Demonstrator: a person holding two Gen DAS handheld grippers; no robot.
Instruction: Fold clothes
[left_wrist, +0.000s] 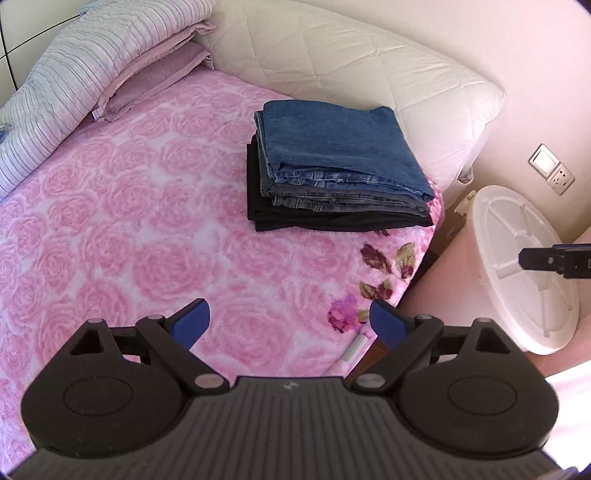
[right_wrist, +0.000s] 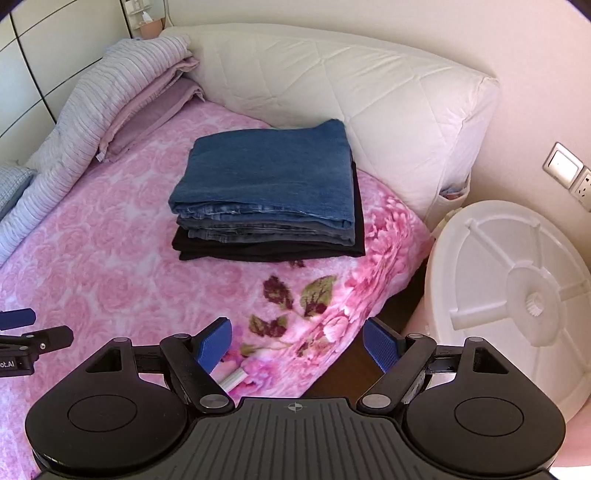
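- Left gripper (left_wrist: 290, 321): seen at the bottom of its own view, above the pink rose-patterned blanket (left_wrist: 122, 229); its blue pads (left_wrist: 192, 323) are spread wide and nothing is held between them.
- Right gripper (right_wrist: 295, 341): shown above the blanket's corner, where dark leaf and flower motifs are printed; its jaws are likewise parted and empty.
- Folded clothes (right_wrist: 269, 195): a neat stack is set on the blanket, close to the white quilted headboard (right_wrist: 332, 77), well apart from both grippers. Blue jeans (left_wrist: 332, 147) are laid on top, greyer denim beneath, and a black garment (left_wrist: 280, 218) at the bottom.
- Bedding (left_wrist: 85, 66): striped grey and mauve covers are piled at the far left of the bed.
- White round stool (right_wrist: 517, 295): placed beside the bed, below a wall switch (right_wrist: 561, 164).
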